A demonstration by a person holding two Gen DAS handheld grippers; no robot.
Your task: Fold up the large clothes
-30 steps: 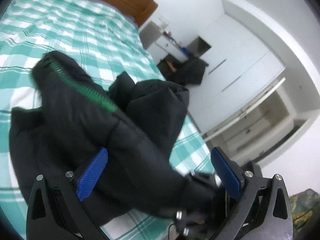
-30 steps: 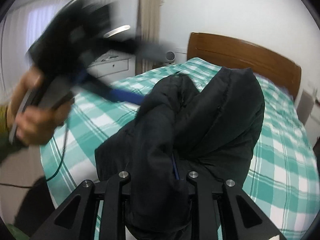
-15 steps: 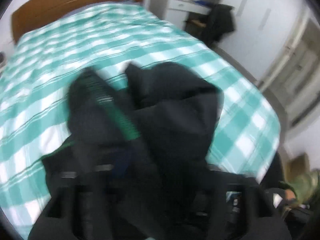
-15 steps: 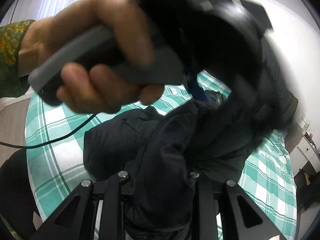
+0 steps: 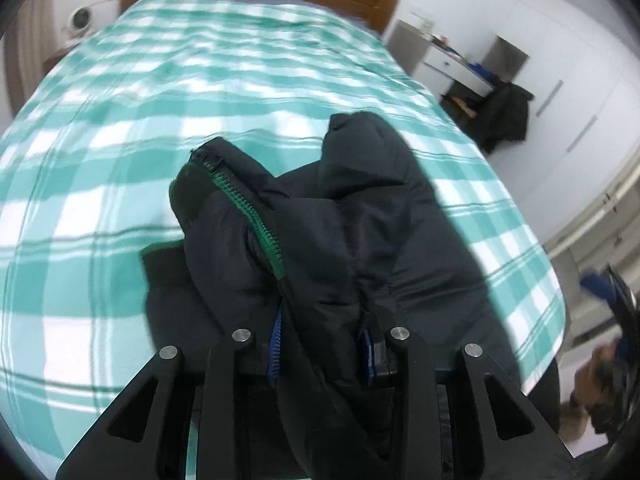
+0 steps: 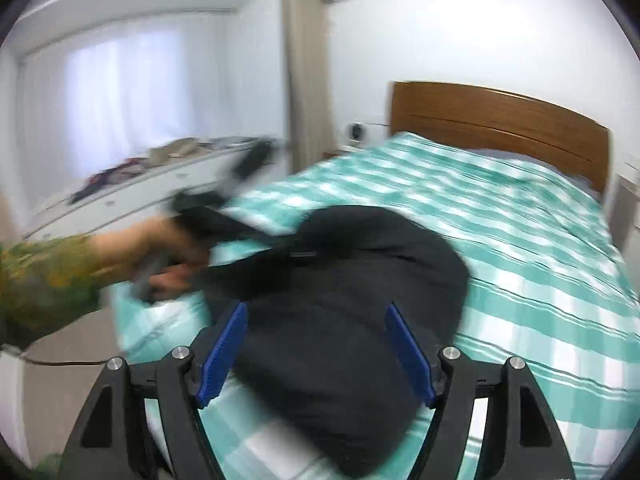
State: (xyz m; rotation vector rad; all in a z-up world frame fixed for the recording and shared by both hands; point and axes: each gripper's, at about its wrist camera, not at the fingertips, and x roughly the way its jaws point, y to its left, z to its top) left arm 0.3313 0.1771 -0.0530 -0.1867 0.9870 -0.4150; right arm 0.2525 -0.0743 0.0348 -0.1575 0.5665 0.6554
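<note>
A bed (image 5: 120,152) with a green-and-white checked cover fills the room, its wooden headboard (image 6: 500,120) against a white wall; a white dresser (image 6: 120,200) stands under the curtained window to our left. The black jacket (image 5: 340,240) lies bunched on the near part of the bed, close to the edge. Our left gripper (image 5: 324,356) is clamped on it: a thick fold runs up between the two fingers, whose blue pads (image 5: 275,354) press into the cloth on either side. The green zipper (image 5: 248,216) climbs from just beyond that fold toward the collar.

In the right wrist view, our right gripper (image 6: 316,352) stands with its fingers spread wide, blue pads (image 6: 224,348) well apart. The jacket's bulk (image 6: 340,300) lies between and beyond them, but we cannot tell whether either pad touches it. To the left, our left hand (image 6: 168,256) with its gripper shows as a blur at the jacket's edge.
</note>
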